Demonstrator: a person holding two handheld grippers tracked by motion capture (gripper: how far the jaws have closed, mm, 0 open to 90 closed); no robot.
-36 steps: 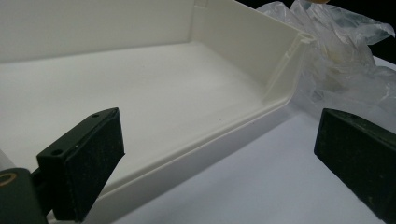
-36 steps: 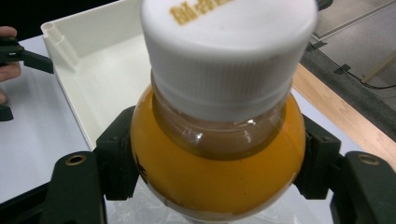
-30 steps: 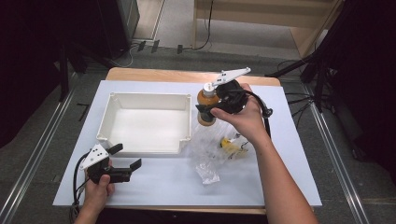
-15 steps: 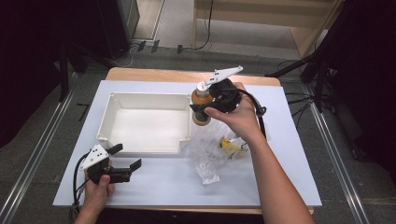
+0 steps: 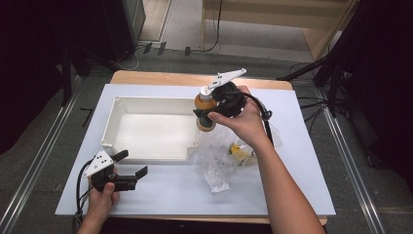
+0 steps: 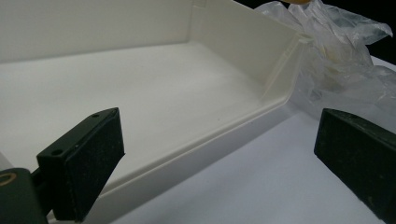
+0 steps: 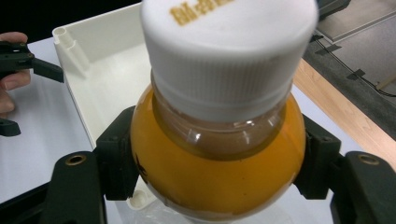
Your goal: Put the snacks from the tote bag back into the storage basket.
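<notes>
While left gripper gapes empty, right gripper clamps orange bottle above tray.

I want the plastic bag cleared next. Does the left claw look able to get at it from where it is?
Probably yes. The left claw stands open near the white tray's front corner, and the crumpled plastic bag lies just past that corner on bare white table, with nothing between them. The right claw holds the orange bottle above.

The tray sits left of centre on the table, with the crumpled plastic bag just beside its lower right corner. The bottle hangs in the right gripper over the tray's right edge. The left gripper rests at lower left, just below the tray.
</notes>
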